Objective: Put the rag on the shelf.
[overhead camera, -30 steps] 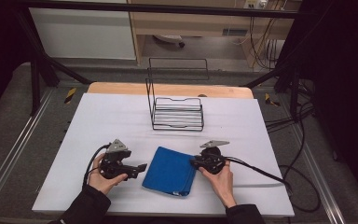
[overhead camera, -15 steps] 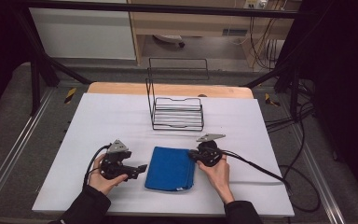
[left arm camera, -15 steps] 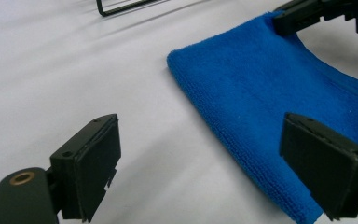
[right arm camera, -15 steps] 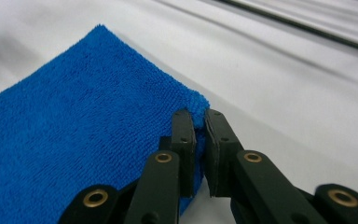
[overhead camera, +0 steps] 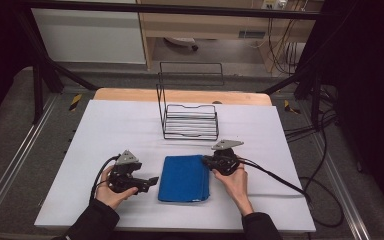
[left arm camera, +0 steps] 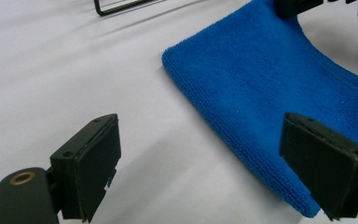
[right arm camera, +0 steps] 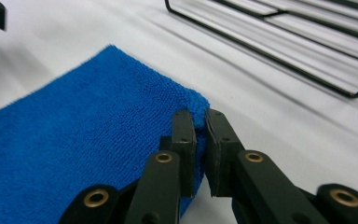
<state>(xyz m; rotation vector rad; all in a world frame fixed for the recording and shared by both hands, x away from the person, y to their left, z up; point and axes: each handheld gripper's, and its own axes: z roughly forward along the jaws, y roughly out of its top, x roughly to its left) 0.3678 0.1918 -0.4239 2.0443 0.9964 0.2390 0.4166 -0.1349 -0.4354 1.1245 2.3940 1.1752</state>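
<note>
The right gripper (overhead camera: 207, 162) is being held at the far right corner of the blue cloth (overhead camera: 184, 178), its jaws pressed together on that corner; in the right gripper view the right gripper (right arm camera: 199, 128) is seen with a fold of the blue cloth (right arm camera: 74, 154) edge pinched between the pads, the jaws having just been closing. The left gripper (overhead camera: 152, 181) is being held just beside the cloth's left edge, not touching it; in the left gripper view the left gripper (left arm camera: 214, 158) is seen with jaws spread wide, nothing between them but bare table (overhead camera: 105, 125) and the near edge of the blue cloth (left arm camera: 270, 88). The cloth is lying folded flat on the white table, between both hands. The wire rack (overhead camera: 190, 117) is standing well behind it.
</note>
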